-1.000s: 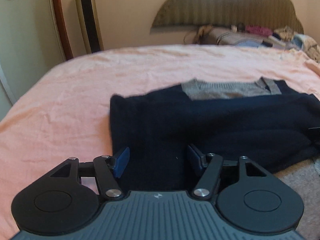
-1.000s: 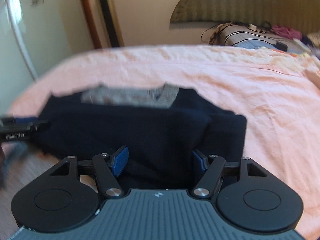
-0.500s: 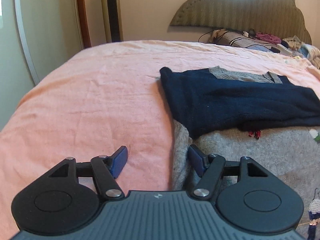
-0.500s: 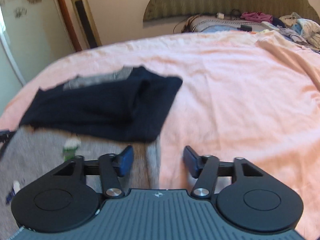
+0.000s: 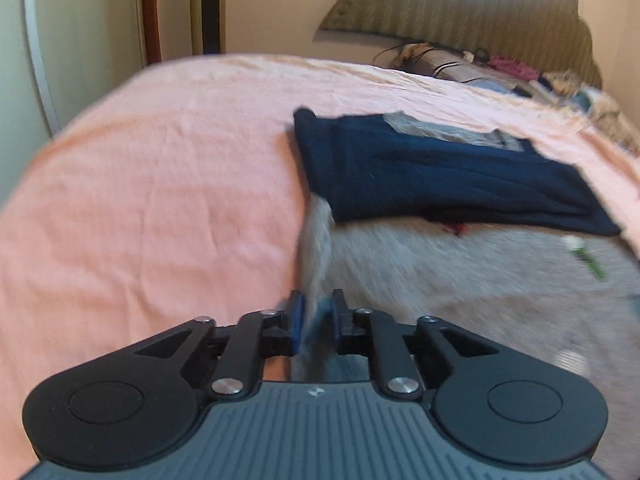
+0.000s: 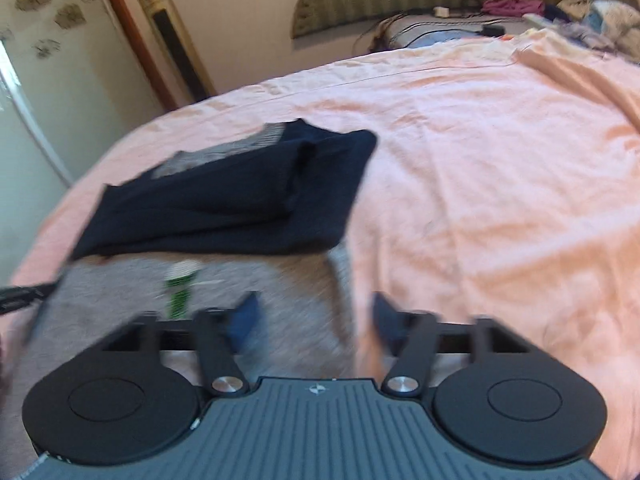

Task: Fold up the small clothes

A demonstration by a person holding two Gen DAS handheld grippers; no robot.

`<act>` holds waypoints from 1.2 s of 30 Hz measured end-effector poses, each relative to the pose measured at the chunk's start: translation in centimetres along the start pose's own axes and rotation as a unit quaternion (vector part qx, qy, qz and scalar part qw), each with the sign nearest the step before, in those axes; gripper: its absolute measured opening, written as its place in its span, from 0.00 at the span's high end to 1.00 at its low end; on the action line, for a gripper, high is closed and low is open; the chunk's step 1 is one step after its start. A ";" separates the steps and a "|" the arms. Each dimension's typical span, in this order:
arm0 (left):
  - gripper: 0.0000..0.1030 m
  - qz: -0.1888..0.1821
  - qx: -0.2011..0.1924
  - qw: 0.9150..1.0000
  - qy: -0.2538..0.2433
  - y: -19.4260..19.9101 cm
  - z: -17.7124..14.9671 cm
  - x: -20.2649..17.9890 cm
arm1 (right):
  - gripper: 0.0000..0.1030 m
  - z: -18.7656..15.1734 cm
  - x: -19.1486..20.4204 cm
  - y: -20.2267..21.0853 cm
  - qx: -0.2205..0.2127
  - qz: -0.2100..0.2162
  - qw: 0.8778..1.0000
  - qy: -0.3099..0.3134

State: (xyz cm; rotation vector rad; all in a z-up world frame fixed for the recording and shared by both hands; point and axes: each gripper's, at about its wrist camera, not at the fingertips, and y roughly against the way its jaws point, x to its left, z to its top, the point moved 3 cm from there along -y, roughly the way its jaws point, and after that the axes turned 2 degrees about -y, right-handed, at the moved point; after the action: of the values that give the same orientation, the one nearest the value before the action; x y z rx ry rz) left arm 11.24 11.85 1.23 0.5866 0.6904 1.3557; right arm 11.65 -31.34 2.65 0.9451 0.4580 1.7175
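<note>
Nearby — clutter (image 6: 576,12) (bed's (image 5: 160,184) far end)

Soft daylight, warm and even; motion blur smears the grey knit garment (image 6: 280,292) between the fingers; fisheye edges bend.

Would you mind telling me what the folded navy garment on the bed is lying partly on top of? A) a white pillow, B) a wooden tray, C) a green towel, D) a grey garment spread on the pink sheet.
D: in both wrist views the near edge of the navy garment overlaps the grey garment, which lies flat on the pink sheet.
</note>
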 end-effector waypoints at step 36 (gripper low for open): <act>0.65 -0.102 0.027 0.985 0.137 7.3 -8.6 1.8 | 0.49 -8.5 -2.5 8.9 0.049 0.113 0.983 -0.132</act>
State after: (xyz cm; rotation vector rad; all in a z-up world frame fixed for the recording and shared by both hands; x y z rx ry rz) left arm 0.15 14.47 0.55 0.3618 0.9870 1.2387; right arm -0.18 -35.54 2.83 1.3186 0.2674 1.7498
